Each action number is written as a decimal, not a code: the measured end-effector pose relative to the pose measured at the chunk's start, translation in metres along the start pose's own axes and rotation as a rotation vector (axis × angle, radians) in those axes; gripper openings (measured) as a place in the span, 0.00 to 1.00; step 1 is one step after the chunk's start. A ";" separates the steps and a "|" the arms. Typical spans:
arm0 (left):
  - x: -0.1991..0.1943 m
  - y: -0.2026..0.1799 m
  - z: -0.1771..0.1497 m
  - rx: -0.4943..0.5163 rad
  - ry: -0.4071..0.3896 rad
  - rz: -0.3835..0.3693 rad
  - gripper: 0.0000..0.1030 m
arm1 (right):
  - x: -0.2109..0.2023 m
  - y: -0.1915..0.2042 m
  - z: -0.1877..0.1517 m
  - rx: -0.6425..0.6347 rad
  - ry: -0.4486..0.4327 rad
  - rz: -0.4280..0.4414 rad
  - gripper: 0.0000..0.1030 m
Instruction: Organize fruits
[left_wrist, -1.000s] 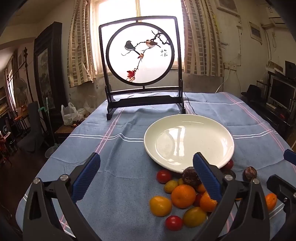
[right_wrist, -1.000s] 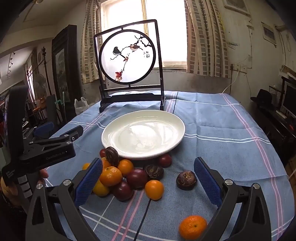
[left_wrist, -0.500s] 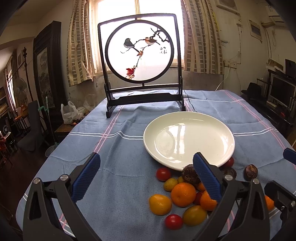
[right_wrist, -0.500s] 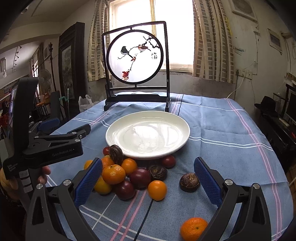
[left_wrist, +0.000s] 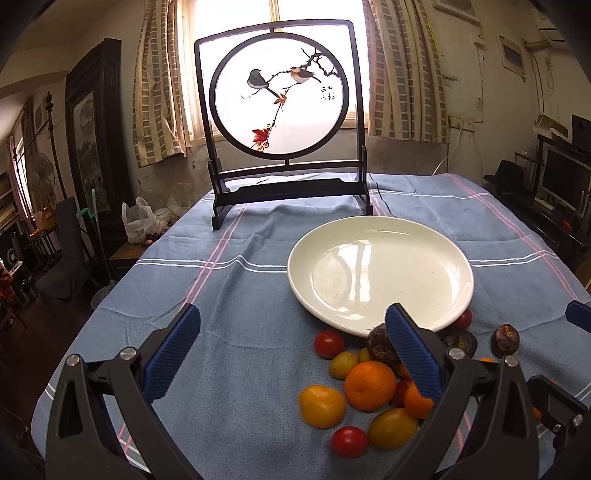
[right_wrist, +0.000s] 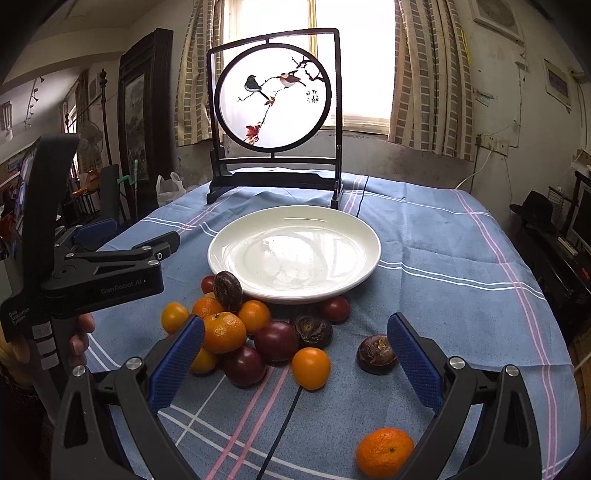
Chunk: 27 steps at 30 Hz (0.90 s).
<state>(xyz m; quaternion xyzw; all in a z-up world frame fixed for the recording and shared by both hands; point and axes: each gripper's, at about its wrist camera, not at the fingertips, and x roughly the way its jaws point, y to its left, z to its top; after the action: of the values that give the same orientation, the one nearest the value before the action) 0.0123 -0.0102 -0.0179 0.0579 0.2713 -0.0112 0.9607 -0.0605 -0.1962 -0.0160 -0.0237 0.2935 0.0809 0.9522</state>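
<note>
**Both tools wide open, nothing held**

Left tool (left_wrist: 291, 349): jaws spread wide, nothing between the pads, touching nothing. It hangs over the blue cloth (left_wrist: 229, 295) on the worktop, left of the fruit pile. Its right finger overlaps the pile in view; contact can't be confirmed.

Right tool (right_wrist: 295, 360): also fully spread, holding nothing. Between its fingers in view: the near side of the pile, with a small orange fruit (right_wrist: 311, 363) and a dark brown fruit (right_wrist: 376, 353) lying apart from the rest.

Fruit: all on the cloth, none on the plate (right_wrist: 229, 245). Pile sits against the plate's near rim: a mandarin (right_wrist: 223, 331), dark red plums (right_wrist: 276, 340), yellow ones (left_wrist: 322, 405), red tomatoes (left_wrist: 328, 343). One brown fruit (right_wrist: 227, 290) is perched on top of the pile by the rim. A lone mandarin (right_wrist: 384, 451) lies well apart, near the right tool's right finger.

Behind the plate: framed bird screen (left_wrist: 280, 99), upright. Black cable (right_wrist: 280, 432) runs across the cloth toward the pile.
</note>
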 end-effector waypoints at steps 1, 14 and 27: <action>0.000 0.000 0.000 0.000 0.000 0.001 0.95 | 0.000 0.000 0.000 -0.003 -0.001 -0.001 0.96; 0.001 -0.002 -0.002 0.011 0.002 -0.002 0.95 | -0.019 -0.009 0.001 0.032 -0.136 -0.003 0.97; 0.001 -0.002 -0.003 0.013 0.005 -0.003 0.95 | -0.014 -0.021 0.000 0.080 -0.031 0.047 0.96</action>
<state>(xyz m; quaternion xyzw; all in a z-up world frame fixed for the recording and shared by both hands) 0.0110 -0.0123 -0.0214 0.0636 0.2736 -0.0145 0.9596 -0.0684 -0.2185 -0.0081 0.0227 0.2821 0.0918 0.9547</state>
